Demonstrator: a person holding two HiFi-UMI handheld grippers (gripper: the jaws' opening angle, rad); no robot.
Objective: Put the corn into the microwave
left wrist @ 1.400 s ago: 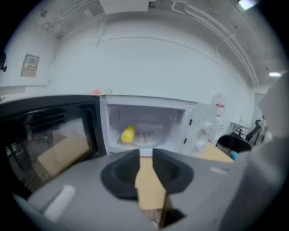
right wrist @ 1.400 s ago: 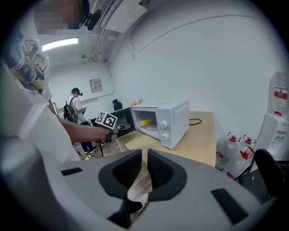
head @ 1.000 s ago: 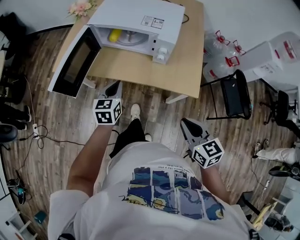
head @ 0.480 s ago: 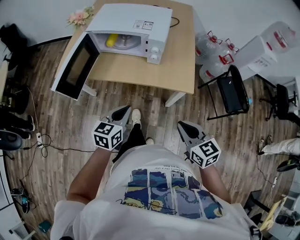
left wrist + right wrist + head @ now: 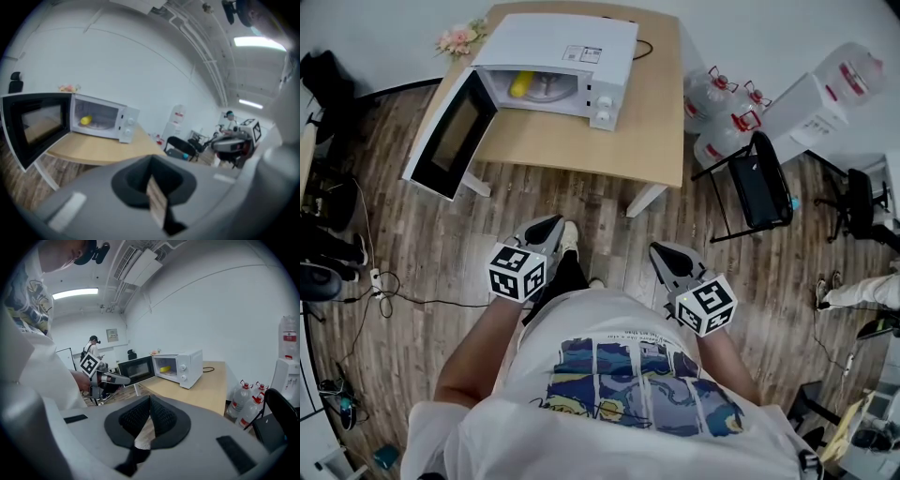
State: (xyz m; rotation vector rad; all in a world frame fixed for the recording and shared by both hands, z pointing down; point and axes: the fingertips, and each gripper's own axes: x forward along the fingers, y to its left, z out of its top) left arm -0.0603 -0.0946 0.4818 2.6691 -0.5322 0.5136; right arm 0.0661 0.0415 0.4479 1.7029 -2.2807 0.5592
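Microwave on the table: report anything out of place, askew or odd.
The microwave has its door wide open, swung out past the left edge of the table, with the corn lying inside. That open door is all that stands out; nothing looks spilled, tilted or damaged.

Bright, even ceiling-strip light; fisheye edges bend, and near foreground blurs.

Lab-like office workroom: white walls [image 5: 225, 301], plank floor [image 5: 609, 244], exposed ceiling ducts [image 5: 136, 258] and strip lights [image 5: 75, 293]. Water-cooler jugs [image 5: 722, 108] and black chair [image 5: 764, 183] at two o'clock, loose cables [image 5: 394, 281] at nine, microwave [image 5: 558, 47] on a table [image 5: 581, 145] at twelve.
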